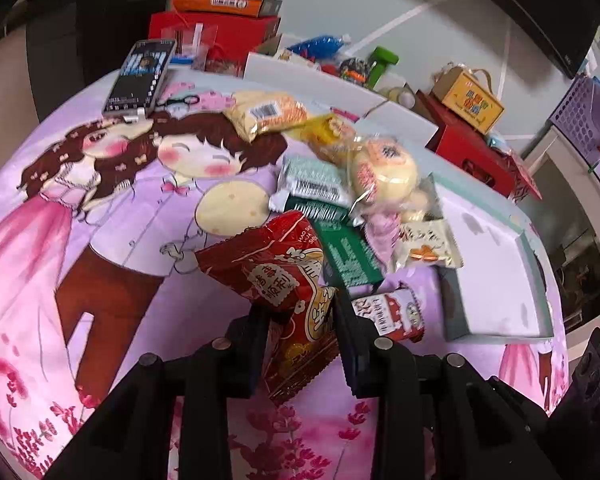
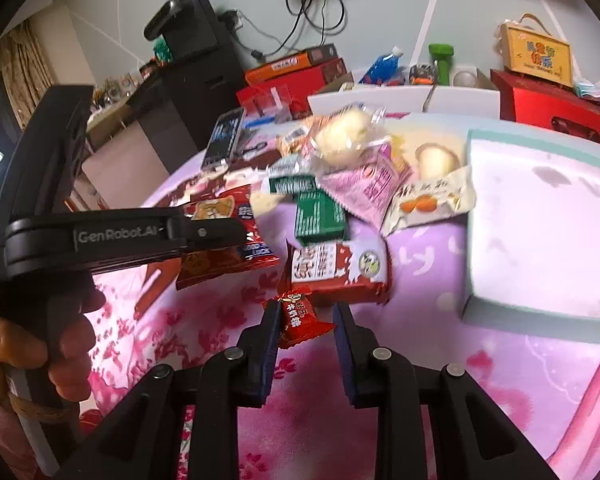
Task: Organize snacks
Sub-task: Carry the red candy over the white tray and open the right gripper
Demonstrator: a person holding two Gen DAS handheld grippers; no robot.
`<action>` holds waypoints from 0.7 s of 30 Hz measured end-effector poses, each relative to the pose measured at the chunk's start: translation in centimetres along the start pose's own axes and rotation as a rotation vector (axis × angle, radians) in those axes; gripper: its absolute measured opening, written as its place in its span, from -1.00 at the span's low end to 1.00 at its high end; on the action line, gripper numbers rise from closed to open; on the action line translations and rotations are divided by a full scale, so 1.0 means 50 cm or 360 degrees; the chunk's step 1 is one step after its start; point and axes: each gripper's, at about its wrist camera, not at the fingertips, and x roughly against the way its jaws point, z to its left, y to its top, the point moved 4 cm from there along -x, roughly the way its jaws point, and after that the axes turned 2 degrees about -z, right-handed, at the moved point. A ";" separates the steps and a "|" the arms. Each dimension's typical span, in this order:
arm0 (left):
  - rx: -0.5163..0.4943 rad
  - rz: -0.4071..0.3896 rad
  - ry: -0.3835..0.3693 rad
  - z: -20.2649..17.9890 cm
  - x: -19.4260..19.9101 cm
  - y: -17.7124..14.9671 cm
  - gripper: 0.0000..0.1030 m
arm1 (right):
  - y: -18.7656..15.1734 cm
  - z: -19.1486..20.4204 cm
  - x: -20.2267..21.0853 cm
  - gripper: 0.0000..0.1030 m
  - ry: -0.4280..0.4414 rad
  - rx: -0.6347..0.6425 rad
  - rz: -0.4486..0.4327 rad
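Note:
My left gripper (image 1: pixel 300 312) is shut on a large red snack bag (image 1: pixel 272 272) and holds it just above the pink cartoon sheet (image 1: pixel 80 208). The right wrist view shows that gripper from the side (image 2: pixel 236 236), a hand around its handle, the red bag (image 2: pixel 220 256) in its jaws. My right gripper (image 2: pixel 306 320) is shut on a small red candy packet (image 2: pixel 300 318). Ahead lies a heap of snacks: a green box (image 1: pixel 350 260), a red-and-white packet (image 2: pixel 336 268), a clear bag of buns (image 1: pixel 384 168), and a pink pouch (image 2: pixel 368 190).
An open teal-rimmed white box (image 1: pixel 496 264) lies right of the heap, also in the right wrist view as the box (image 2: pixel 540 224). A phone (image 1: pixel 140 76) rests at the sheet's far edge. Red cartons (image 1: pixel 216 32), a yellow gift box (image 2: pixel 538 56) and cables crowd the back.

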 end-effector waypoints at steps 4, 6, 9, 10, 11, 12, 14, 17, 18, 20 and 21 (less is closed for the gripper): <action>-0.0034 -0.0034 -0.0012 -0.022 0.017 0.021 -0.35 | 0.024 -0.013 0.030 -0.45 -0.0002 -0.0026 -0.0075; -0.0062 -0.0032 -0.0035 -0.042 0.017 0.033 -0.35 | 0.043 -0.024 0.039 -0.45 -0.0026 -0.0039 -0.0114; -0.0132 -0.0043 -0.0055 -0.082 0.016 0.056 -0.35 | 0.084 -0.059 0.056 -0.45 -0.0107 -0.0075 -0.0186; -0.0174 -0.0051 -0.0065 -0.102 0.015 0.067 -0.35 | 0.095 -0.074 0.062 -0.45 -0.0133 -0.0092 -0.0209; -0.0199 -0.0054 -0.0073 -0.115 0.014 0.073 -0.35 | 0.105 -0.091 0.068 -0.45 -0.0154 -0.0118 -0.0229; -0.0226 -0.0055 -0.0082 -0.130 0.011 0.080 -0.35 | 0.112 -0.104 0.070 -0.45 -0.0175 -0.0139 -0.0242; -0.0286 -0.0052 -0.0105 -0.166 0.001 0.095 -0.35 | 0.129 -0.139 0.084 -0.45 -0.0249 -0.0179 -0.0268; -0.0366 -0.0042 -0.0155 -0.218 -0.017 0.110 -0.35 | 0.153 -0.184 0.107 -0.45 -0.0324 -0.0216 -0.0305; -0.0396 -0.0037 -0.0176 -0.236 -0.023 0.114 -0.35 | 0.162 -0.202 0.113 -0.45 -0.0361 -0.0227 -0.0316; -0.0471 -0.0018 -0.0225 -0.282 -0.041 0.123 -0.35 | 0.177 -0.240 0.125 -0.45 -0.0431 -0.0246 -0.0322; -0.0508 -0.0003 -0.0252 -0.306 -0.054 0.127 -0.35 | 0.186 -0.267 0.127 -0.45 -0.0471 -0.0261 -0.0318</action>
